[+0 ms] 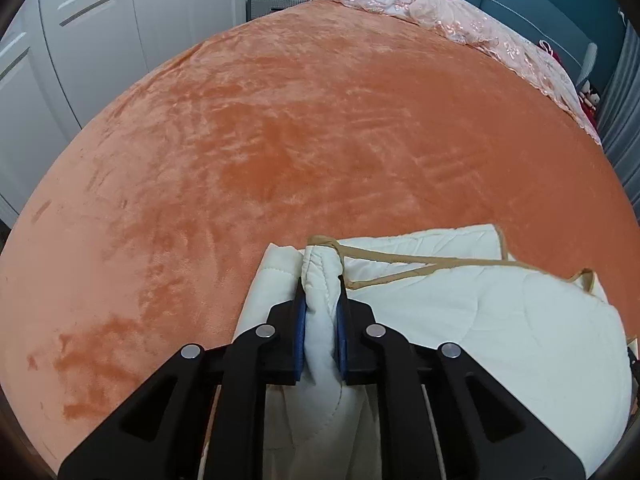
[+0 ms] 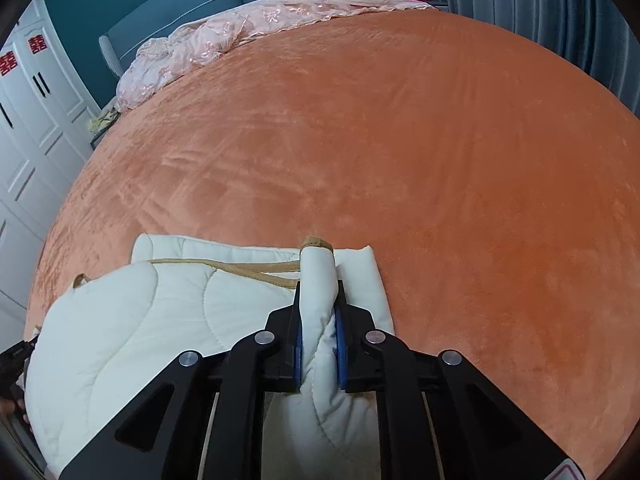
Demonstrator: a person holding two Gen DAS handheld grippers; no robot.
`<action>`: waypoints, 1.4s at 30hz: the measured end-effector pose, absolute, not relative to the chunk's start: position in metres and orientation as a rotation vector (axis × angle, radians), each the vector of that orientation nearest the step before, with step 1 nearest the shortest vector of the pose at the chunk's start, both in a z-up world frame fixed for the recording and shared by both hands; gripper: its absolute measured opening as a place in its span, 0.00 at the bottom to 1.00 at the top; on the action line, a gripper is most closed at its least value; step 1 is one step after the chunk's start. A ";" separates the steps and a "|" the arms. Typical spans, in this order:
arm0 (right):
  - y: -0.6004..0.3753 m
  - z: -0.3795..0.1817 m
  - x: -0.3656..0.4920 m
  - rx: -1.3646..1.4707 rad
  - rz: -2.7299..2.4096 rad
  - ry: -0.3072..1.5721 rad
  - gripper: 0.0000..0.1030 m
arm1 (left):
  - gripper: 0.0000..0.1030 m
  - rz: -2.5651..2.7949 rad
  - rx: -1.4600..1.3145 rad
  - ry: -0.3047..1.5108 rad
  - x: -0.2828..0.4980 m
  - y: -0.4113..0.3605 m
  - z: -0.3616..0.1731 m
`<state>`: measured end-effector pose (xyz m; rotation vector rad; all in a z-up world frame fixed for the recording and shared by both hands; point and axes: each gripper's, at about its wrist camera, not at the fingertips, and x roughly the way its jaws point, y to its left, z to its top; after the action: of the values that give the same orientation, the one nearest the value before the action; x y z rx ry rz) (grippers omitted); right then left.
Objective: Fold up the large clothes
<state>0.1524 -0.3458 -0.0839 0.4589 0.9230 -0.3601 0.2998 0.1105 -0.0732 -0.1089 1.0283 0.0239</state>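
Observation:
A white quilted cover [image 1: 480, 312] with tan edging lies folded at the near edge of an orange bed. My left gripper [image 1: 322, 284] is shut on its bunched left corner, and the white padding bulges between the blue pads [image 1: 301, 332]. In the right wrist view the same quilted cover [image 2: 140, 320] spreads to the left. My right gripper [image 2: 318, 286] is shut on its rolled right corner, whose tan-trimmed tip [image 2: 316, 242] sticks out past the fingertips. The two held corners sit above a lower folded layer [image 2: 360, 276].
The orange plush bedspread [image 1: 300, 140] stretches far ahead. A pink embroidered blanket [image 1: 420, 4] lies crumpled along the teal headboard [image 2: 160, 4]. White wardrobe doors [image 1: 100, 40] stand on the left, grey curtains [image 2: 560, 12] on the right. The other gripper's black tip [image 2: 16, 356] shows at left.

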 end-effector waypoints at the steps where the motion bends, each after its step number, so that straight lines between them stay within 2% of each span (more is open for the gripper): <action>1: -0.345 -0.089 0.154 0.456 -0.358 0.926 0.11 | 0.13 0.022 -0.106 1.026 0.300 0.111 -0.079; 8: -0.331 -0.101 0.158 0.363 -0.390 0.895 0.12 | 0.15 0.052 -0.025 0.967 0.298 0.099 -0.095; 14: -0.340 -0.096 0.157 0.402 -0.372 0.893 0.14 | 0.16 0.049 -0.029 0.969 0.300 0.101 -0.091; 16: -0.344 -0.075 0.148 0.410 -0.424 0.869 0.16 | 0.21 0.071 -0.003 0.985 0.300 0.102 -0.078; 18: -0.342 -0.041 0.130 0.422 -0.467 0.765 0.18 | 0.34 0.112 0.006 0.950 0.289 0.105 -0.051; 19: -0.338 -0.025 0.123 0.406 -0.496 0.728 0.19 | 0.34 0.098 -0.006 0.917 0.281 0.104 -0.033; 20: -0.330 -0.009 0.118 0.386 -0.509 0.691 0.24 | 0.34 0.067 -0.014 0.888 0.275 0.100 -0.017; 24: -0.282 0.016 0.133 0.374 -0.330 0.684 0.24 | 0.35 -0.062 -0.040 0.831 0.254 0.057 0.027; 30: -0.204 -0.015 0.176 0.304 -0.114 0.835 0.24 | 0.35 -0.183 0.001 0.956 0.254 -0.014 -0.011; 34: -0.187 -0.037 0.191 0.271 -0.100 0.895 0.24 | 0.35 -0.165 0.000 1.006 0.254 -0.030 -0.040; 42: -0.181 -0.074 0.201 0.244 -0.109 0.943 0.24 | 0.35 -0.144 0.049 0.994 0.256 -0.041 -0.068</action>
<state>0.2014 -0.1809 -0.0741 0.2437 0.9435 -0.1092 0.2564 -0.0407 -0.0684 0.0486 0.9939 -0.1442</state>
